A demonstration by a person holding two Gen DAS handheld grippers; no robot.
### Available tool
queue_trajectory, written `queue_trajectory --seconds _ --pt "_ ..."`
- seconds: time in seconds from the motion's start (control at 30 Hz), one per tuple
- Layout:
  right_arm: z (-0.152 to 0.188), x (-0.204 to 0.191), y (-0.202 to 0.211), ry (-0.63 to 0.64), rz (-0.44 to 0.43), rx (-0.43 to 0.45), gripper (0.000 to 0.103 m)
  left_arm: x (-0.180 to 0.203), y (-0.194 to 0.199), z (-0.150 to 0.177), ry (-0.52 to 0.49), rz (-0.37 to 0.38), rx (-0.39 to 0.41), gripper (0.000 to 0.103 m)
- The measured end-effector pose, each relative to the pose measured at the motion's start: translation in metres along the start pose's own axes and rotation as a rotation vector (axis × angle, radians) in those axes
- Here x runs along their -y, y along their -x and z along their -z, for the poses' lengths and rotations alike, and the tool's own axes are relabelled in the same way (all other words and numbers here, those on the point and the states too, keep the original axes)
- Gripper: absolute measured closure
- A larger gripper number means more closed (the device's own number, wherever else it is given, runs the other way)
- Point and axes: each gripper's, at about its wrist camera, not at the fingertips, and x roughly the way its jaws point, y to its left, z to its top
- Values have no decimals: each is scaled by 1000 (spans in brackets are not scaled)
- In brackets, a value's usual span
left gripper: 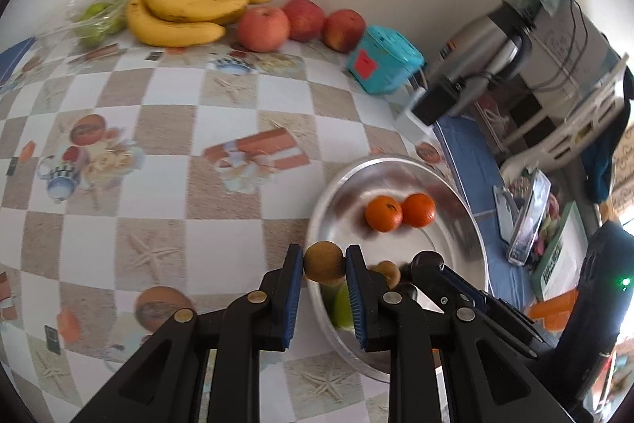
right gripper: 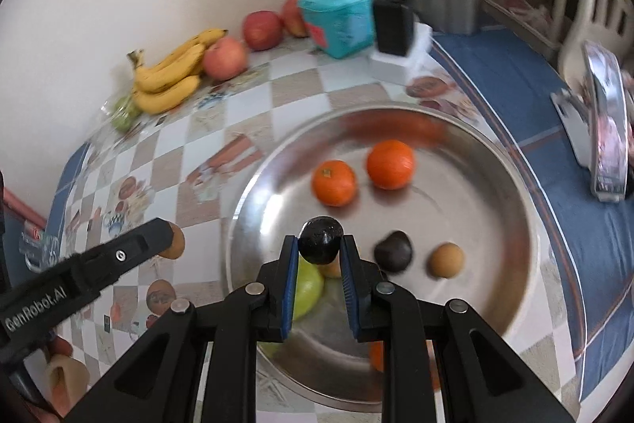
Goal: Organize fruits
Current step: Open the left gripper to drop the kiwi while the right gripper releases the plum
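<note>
Fruits sit partly in the steel basin (right gripper: 511, 181), which serves as the landmark: inside it lie two tangerines (right gripper: 334, 182), touching in the left wrist view, a dark fruit (right gripper: 393, 250), a small brown fruit (right gripper: 447, 259) and a green fruit (right gripper: 307, 286) under the right gripper's fingers. Beyond the basin, along the wall, are a banana bunch (left gripper: 186, 10), three red apples (left gripper: 263, 28) and bagged green fruit (left gripper: 95, 20). A teal box (left gripper: 382, 60) with a red sticker stands beyond the basin's far rim, beside a black adapter on a white block (right gripper: 394, 26). Right of the basin, on blue cloth, a shiny packet (right gripper: 606, 137) stands on edge.

The left gripper (left gripper: 324, 260) clamps a brown round fruit (left gripper: 324, 261) between its blue pads (left gripper: 293, 288), just over the basin's near-left rim. The right gripper (right gripper: 320, 240) pinches a dark, glossy fruit (right gripper: 320, 240) at its fingertips, above the basin's near side (whether either fruit touches the basin cannot be told).

Printed on the left gripper's finger, seen from the right wrist: "GenRobot.AI" (right gripper: 35, 304). The checkered tablecloth (left gripper: 166, 129) surrounds the basin.
</note>
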Motion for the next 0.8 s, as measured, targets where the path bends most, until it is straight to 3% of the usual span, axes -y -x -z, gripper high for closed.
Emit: queue_trajectory --seconds 0.6,0.73,0.8 --pt "7 20 -9 -57 47 -59 80 7 -27 5 17 15 -40 78" --pt "8 20 -9 -53 47 -62 64 8 -26 5 17 13 -45 71" --pt "7 20 -8 -57 42 -58 64 8 -26 5 19 11 -48 71"
